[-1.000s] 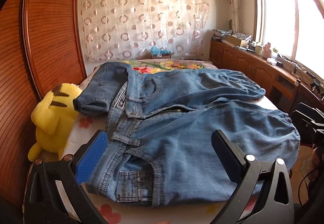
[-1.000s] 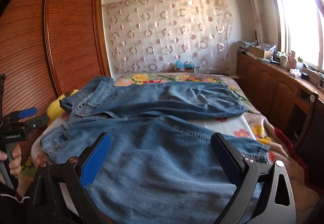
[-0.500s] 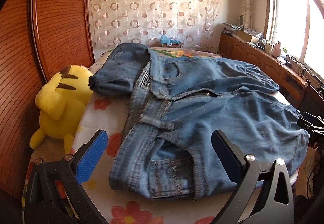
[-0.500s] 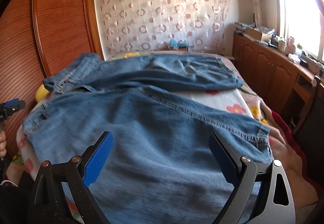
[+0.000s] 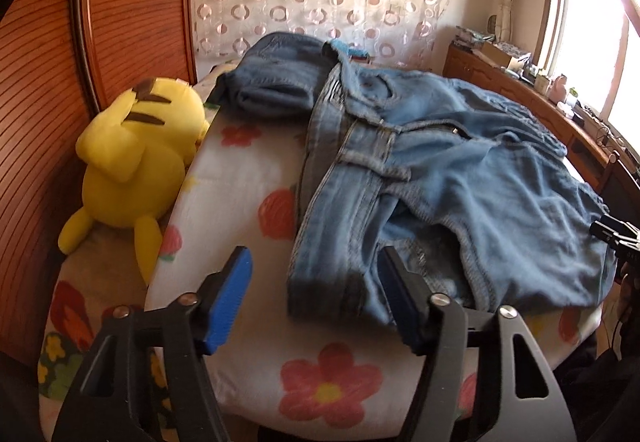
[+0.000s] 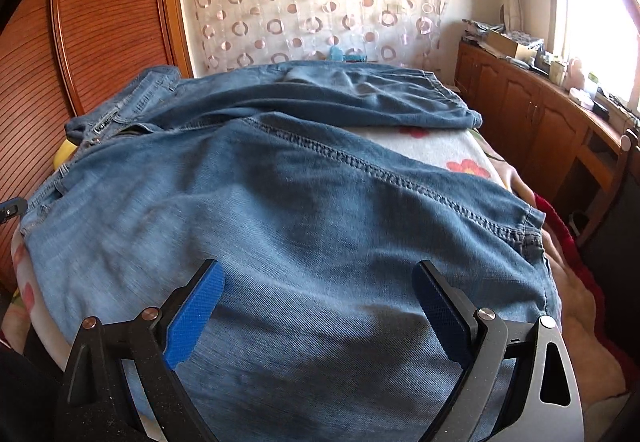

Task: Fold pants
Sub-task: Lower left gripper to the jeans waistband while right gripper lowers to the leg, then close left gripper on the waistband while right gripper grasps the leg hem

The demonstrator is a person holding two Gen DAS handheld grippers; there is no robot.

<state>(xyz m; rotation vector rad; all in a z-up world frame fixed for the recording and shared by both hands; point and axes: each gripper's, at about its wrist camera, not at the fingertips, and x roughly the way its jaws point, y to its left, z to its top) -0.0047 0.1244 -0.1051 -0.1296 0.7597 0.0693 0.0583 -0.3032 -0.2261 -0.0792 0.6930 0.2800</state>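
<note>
Now left tongs are closing, nothing pinched yet; the jeans' waistband corner lies just ahead btwn the pads, on the bed. Best to get both denim layers deep in before clamping. Right tongs gape wide over the near leg, w/ cloth below, ungripped. Plush toy sits off to the left, clear of the fold path.
</note>
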